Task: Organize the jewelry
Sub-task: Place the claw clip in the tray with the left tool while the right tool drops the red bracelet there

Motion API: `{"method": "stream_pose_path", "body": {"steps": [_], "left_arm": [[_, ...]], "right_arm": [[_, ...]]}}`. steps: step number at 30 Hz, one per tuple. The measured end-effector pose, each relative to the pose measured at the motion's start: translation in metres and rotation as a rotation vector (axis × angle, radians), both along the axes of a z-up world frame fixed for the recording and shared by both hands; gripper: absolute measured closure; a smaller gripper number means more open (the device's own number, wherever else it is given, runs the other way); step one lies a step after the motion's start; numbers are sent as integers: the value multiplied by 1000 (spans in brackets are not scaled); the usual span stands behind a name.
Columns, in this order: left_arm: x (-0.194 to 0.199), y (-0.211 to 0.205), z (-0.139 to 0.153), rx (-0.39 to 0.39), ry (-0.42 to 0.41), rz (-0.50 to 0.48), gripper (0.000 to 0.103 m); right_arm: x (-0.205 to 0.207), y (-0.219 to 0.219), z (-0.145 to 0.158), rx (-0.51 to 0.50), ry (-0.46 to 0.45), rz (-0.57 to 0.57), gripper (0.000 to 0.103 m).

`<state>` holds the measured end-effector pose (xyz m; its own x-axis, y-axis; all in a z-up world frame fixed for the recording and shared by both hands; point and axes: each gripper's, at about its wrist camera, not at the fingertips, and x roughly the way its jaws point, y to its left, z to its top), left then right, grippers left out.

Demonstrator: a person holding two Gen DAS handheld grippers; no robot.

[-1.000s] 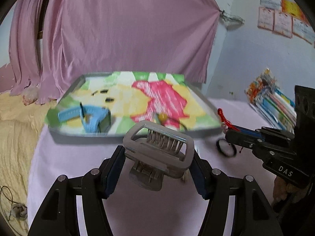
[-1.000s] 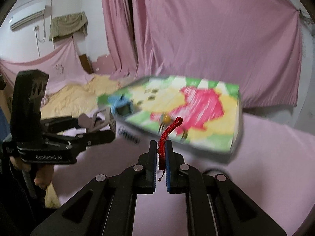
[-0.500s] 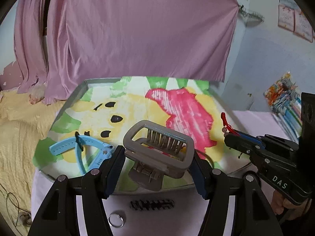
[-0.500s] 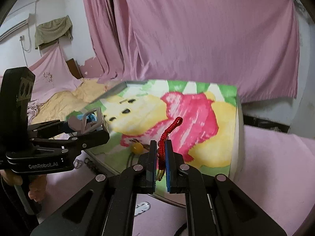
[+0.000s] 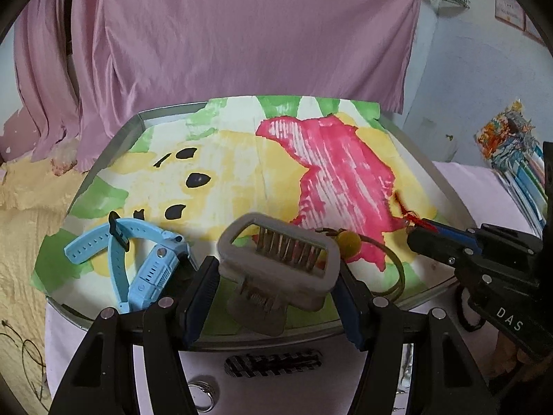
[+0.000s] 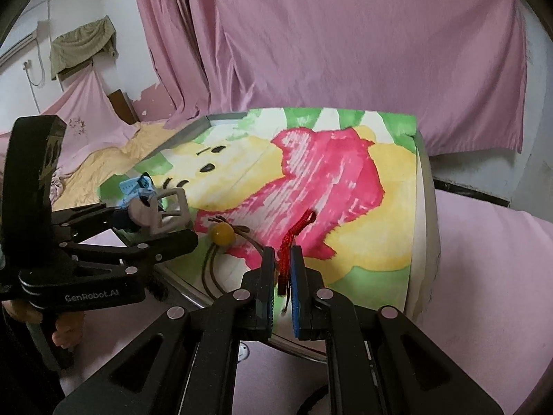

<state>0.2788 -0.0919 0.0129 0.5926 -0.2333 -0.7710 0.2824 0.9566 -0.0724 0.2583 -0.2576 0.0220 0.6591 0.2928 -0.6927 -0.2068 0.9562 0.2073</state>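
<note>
Both grippers now hang over the tray [image 5: 114, 145], left gripper [image 5: 276, 276] clamping the clip [image 5: 280, 263], right gripper [image 6: 283, 287] pinching the upright cord [image 6: 288, 242], nearer its right side.

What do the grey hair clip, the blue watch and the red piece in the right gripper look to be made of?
Grey hair clip: apparently matte moulded plastic, with rigid teeth and frame. Blue watch: its strap looks like soft matte silicone or rubber, punched with holes; the case seems glossier plastic. Red piece: looks like braided or knotted cord, fibrous and limp; finer detail is unclear.
</note>
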Motion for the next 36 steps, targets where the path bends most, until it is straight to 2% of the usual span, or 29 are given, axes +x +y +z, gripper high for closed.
{"method": "stream_pose_path", "body": {"steps": [1, 3, 4, 5, 10, 12, 14, 18, 21, 23, 28, 32, 36], "left_arm": [[0, 0, 0, -2, 3, -4, 41], [0, 0, 0, -8, 6, -6, 40], [0, 1, -1, -13, 7, -5, 36], [-1, 2, -1, -19, 7, -5, 34], [-6, 6, 2, -51, -13, -7, 32], [-11, 7, 5, -61, -35, -10, 28], [-18, 9, 9, -76, -61, -12, 24], [-33, 13, 16, -98, -117, -5, 20], [-47, 19, 22, -120, -163, 12, 17], [-59, 23, 27, -135, -208, 25, 7], [-94, 36, 42, -183, -336, 45, 2], [-119, 43, 47, -193, -416, 64, 1], [-136, 49, 46, -195, -452, 79, 1]], "right_arm": [[1, 0, -1, 0, 6, -3, 93], [2, -2, -2, 1, 15, -12, 84], [1, -2, -1, 3, 15, -15, 74], [-1, -3, 0, 6, 5, -17, 70], [-7, -8, 3, -2, -25, -59, 66], [-13, -12, 6, -3, -52, -89, 63], [-21, -17, 10, 10, -82, -109, 47], [-41, -22, 22, 11, -159, -159, 37], [-61, -24, 31, 6, -221, -190, 23], [-73, -25, 35, 6, -255, -198, 13], [-104, -25, 45, -6, -334, -229, 12], [-129, -24, 52, -19, -395, -243, 6], [-152, -20, 56, -49, -470, -258, 6]]}}
